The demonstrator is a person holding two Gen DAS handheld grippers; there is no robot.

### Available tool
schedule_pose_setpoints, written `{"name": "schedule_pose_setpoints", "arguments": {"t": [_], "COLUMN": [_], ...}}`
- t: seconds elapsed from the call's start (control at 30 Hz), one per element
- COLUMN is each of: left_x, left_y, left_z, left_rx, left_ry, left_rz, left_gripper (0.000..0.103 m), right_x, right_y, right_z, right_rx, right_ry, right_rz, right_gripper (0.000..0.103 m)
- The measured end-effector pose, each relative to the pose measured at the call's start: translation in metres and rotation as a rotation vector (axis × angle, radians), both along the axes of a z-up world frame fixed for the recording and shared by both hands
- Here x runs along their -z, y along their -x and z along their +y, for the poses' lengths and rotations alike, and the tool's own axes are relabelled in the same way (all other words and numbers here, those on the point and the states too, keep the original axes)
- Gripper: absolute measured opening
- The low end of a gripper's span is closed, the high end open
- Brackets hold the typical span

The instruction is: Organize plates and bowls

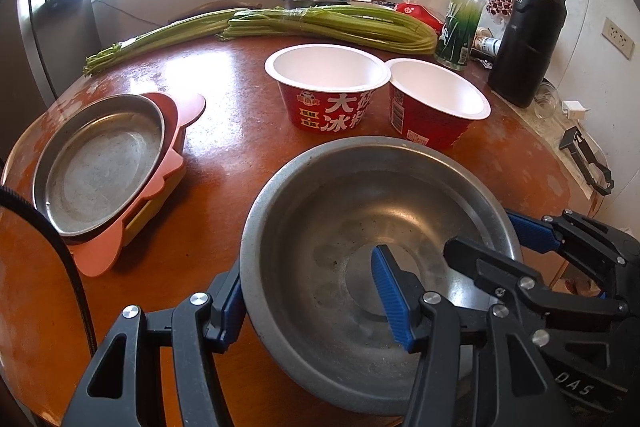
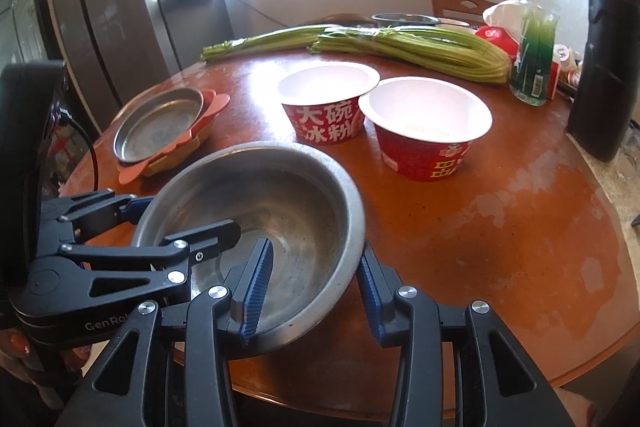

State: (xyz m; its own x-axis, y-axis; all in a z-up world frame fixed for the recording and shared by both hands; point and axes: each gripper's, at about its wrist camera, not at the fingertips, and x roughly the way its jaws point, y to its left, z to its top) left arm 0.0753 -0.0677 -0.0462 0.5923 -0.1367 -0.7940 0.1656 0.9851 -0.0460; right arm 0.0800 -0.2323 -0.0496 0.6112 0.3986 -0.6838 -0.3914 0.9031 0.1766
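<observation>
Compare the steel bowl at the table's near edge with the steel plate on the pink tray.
The steel bowl is deep; the steel plate is shallow and flat-bottomed. The bowl has claw fingers astride its rim; the plate rests untouched on a pink tray. Both are round, dull metal, empty.

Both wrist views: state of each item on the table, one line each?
Steel bowl: upright, empty, rim between both grippers' fingers.
Left gripper: straddles bowl's rim.
Right gripper: straddles bowl's rim.
Two red paper bowls: upright, empty, side by side.
Steel plate: stacked on pink tray.
Plastic bottle: upright, uncapped.
Black flask: upright.
</observation>
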Motion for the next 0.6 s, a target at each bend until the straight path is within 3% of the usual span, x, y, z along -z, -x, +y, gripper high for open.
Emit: {"name": "schedule_pose_setpoints", "arguments": {"t": [0.23, 0.6], "left_x": [-0.002, -0.02], "left_y": [0.001, 0.005], "left_z": [0.001, 0.01], "left_rx": [-0.017, -0.039], "left_ry": [0.002, 0.018], "left_rz": [-0.005, -0.049], "left_gripper": [0.061, 0.064], "right_x": [-0.011, -0.022], "right_y": [0.0, -0.004], "right_z": [-0.02, -0.031], "right_rx": [0.045, 0.07], "right_ry": [-0.034, -0.066], "right_rz": [-0.034, -0.052], "right_gripper": [0.052, 0.054]}}
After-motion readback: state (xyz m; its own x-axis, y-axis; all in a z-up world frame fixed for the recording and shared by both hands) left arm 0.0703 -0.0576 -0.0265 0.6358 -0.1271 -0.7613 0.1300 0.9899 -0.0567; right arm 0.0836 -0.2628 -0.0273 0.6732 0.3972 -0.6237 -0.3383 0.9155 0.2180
